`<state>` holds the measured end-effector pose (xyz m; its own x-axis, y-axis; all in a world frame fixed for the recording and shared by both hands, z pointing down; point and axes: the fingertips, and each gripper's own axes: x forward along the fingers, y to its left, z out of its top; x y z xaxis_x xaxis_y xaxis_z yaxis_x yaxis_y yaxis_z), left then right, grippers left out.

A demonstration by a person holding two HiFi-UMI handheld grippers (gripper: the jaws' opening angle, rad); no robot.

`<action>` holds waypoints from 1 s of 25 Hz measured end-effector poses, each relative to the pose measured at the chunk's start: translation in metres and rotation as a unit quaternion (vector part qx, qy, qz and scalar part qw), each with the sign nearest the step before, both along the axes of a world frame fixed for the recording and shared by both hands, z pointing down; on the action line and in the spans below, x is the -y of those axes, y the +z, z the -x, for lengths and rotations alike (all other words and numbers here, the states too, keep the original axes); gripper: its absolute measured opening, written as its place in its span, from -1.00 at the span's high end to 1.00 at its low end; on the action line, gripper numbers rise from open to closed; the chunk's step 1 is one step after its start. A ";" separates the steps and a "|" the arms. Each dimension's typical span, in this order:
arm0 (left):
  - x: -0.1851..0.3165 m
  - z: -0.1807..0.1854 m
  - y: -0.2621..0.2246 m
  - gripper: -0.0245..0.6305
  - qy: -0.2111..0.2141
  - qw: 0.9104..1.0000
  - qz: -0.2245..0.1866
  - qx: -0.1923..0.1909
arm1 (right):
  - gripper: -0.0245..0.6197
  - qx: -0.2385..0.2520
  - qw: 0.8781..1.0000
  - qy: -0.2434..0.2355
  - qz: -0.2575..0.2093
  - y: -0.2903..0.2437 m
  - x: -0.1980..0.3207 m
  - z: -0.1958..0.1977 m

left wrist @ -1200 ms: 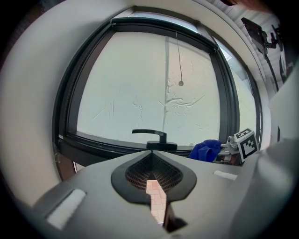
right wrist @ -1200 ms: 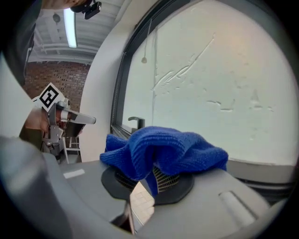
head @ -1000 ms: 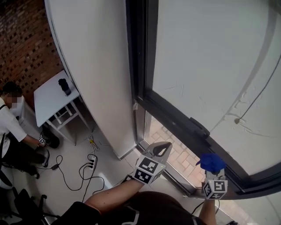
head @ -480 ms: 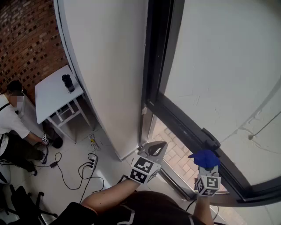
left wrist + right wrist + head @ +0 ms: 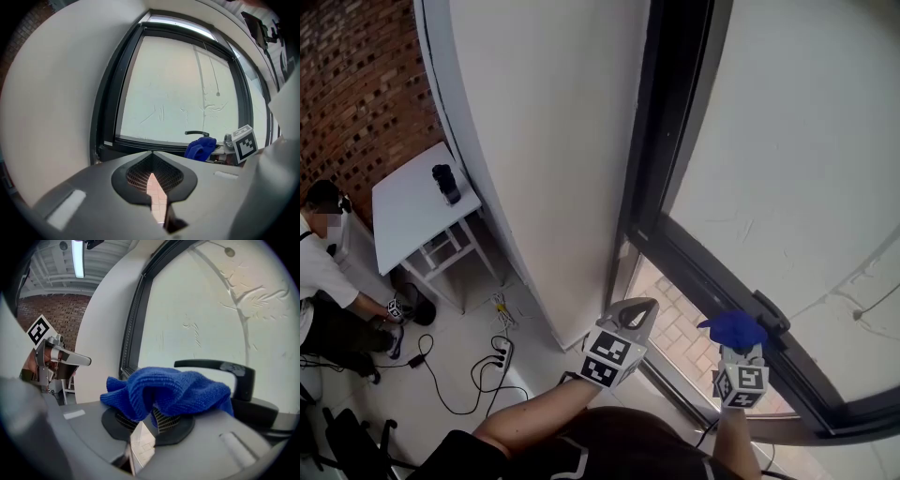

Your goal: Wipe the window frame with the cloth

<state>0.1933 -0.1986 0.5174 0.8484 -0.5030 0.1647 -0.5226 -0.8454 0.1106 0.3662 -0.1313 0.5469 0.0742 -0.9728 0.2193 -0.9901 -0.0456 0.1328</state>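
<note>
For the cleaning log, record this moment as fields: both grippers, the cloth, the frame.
left gripper: shut, nothing between the jaws
right gripper: shut on the blue cloth
blue cloth: bunched, close beside the window handle
window frame: dark; lower rail runs by the cloth, contact unclear
background: person crouched by a white table

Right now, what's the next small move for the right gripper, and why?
Probably press the cloth down onto the frame next to the handle. The right gripper is shut on the cloth and sits beside the handle, but whether the cloth touches the frame isn't clear, so wiping likely needs firmer contact first.
</note>
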 end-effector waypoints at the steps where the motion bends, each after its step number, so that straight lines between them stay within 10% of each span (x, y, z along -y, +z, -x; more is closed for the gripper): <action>1: 0.006 0.002 0.001 0.94 0.001 1.000 -0.001 0.001 | 0.74 0.000 1.000 0.001 0.002 -0.001 0.006 0.005; 25: 0.103 -0.012 0.027 0.94 0.001 0.999 0.008 0.036 | 0.74 -0.021 1.000 0.005 0.002 0.004 0.108 0.065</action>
